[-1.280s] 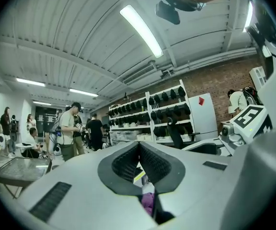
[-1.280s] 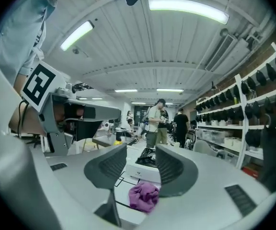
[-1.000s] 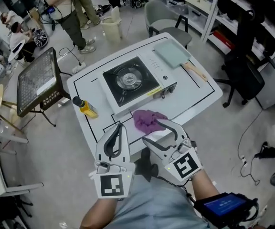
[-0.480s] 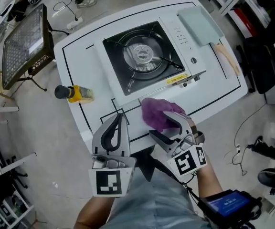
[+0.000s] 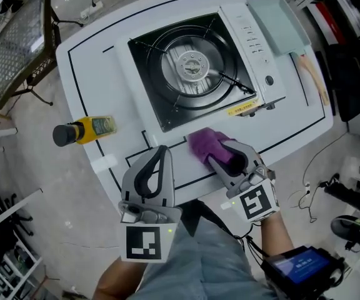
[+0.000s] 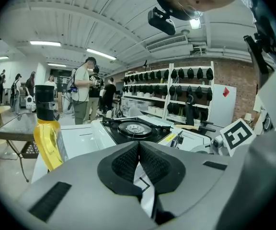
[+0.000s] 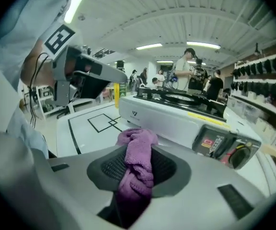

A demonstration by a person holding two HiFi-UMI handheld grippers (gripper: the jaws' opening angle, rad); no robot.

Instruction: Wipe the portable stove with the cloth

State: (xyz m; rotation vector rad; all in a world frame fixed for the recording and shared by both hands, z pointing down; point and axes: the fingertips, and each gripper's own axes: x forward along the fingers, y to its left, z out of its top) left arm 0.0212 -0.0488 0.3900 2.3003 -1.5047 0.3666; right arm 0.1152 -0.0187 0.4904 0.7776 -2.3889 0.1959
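1. The purple cloth (image 5: pixel 204 145) is bunched at lower centre of the head view. It lies on the white table (image 5: pixel 99 86), just below the stove's (image 5: pixel 192 74) front edge.
2. The right gripper (image 5: pixel 225 155) has just been closing its jaws. They pinch the cloth (image 7: pixel 137 164) between the pads, and a fold sticks out past the tips.
3. The stove fills the upper centre, with its control panel on the right.
4. The left gripper (image 5: pixel 160 151) is left of the cloth. Its jaws are together with nothing between them, over the table's black lines.
5. A yellow bottle (image 5: pixel 83 130) stands near the table's left edge.
6. A teal board (image 5: pixel 275 24) lies at upper right.
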